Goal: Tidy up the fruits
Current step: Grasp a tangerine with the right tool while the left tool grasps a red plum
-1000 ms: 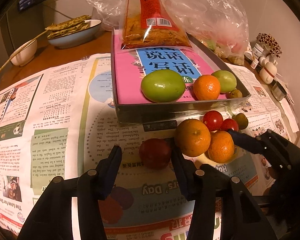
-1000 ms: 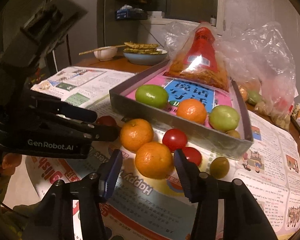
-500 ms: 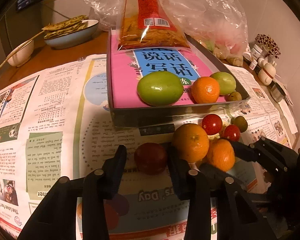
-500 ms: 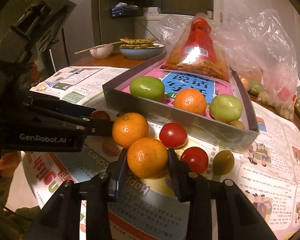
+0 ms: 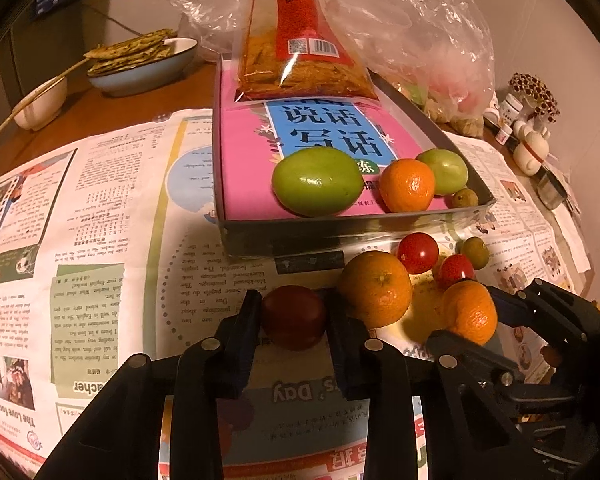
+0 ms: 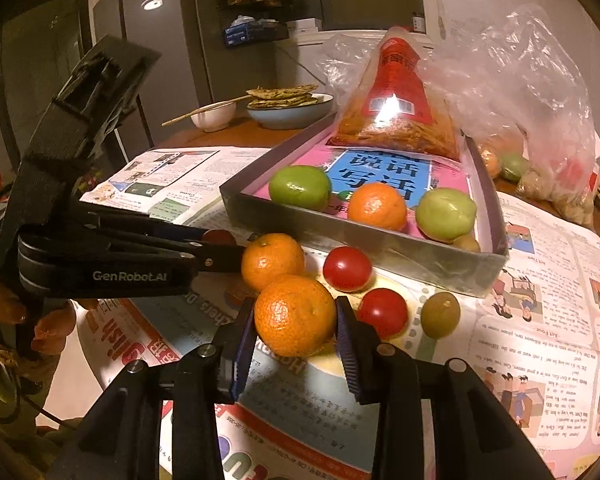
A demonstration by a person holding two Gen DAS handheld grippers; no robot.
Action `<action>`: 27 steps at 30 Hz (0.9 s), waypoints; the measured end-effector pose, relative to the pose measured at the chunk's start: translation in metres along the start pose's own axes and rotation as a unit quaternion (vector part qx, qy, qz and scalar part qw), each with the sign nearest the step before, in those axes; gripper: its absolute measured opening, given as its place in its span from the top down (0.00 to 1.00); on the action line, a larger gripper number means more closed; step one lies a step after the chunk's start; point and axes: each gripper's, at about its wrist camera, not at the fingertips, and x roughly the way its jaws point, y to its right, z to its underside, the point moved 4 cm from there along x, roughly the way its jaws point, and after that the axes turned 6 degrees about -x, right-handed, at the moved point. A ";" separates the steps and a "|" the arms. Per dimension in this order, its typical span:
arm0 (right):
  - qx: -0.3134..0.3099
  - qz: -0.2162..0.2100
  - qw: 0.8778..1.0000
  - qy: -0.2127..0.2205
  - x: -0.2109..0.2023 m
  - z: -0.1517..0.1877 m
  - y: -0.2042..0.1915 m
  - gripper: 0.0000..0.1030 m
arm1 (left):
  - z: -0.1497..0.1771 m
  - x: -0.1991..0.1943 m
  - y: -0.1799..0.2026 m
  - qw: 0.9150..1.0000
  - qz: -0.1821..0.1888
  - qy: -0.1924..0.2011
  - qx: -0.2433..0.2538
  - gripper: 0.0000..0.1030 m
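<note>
My left gripper (image 5: 293,300) is shut on a dark red tomato (image 5: 294,322) that rests on the newspaper. My right gripper (image 6: 295,308) is shut on a tangerine (image 6: 294,318), also at paper level. Between the two lies another tangerine (image 5: 376,288). Two cherry tomatoes (image 6: 347,268) (image 6: 382,312) and a small olive-green fruit (image 6: 440,314) lie loose in front of the grey tray (image 5: 340,234). In the tray, on a pink book, sit a big green fruit (image 5: 316,182), a tangerine (image 5: 407,185), a second green fruit (image 5: 444,171) and a small brownish one (image 5: 465,199).
Newspaper (image 5: 100,220) covers the table. A red snack bag (image 5: 304,40) leans at the tray's far end, with plastic bags (image 5: 432,48) behind it. A bowl of flatbreads (image 5: 140,68) and a small bowl with chopsticks (image 5: 40,104) stand far left. Small jars (image 5: 532,136) stand far right.
The left jaws have closed onto the dark red tomato. The right jaws have closed onto the near tangerine. Both hands have stayed roughly where they were.
</note>
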 end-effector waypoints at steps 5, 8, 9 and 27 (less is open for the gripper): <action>0.010 -0.001 1.000 0.010 -0.008 -0.004 0.005 0.63 | -0.002 -0.012 0.001 1.000 0.000 0.013 -0.002 0.68; 0.015 0.001 1.000 0.017 -0.014 -0.005 0.009 0.63 | -0.004 -0.021 0.003 1.000 0.000 0.022 0.000 0.68; 0.018 0.001 1.000 0.019 -0.015 -0.006 0.010 0.63 | -0.004 -0.023 0.004 1.000 0.001 0.024 0.001 0.68; 0.046 0.033 0.997 0.046 -0.041 -0.011 0.035 0.63 | -0.018 -0.036 0.035 0.999 0.011 0.039 0.025 0.68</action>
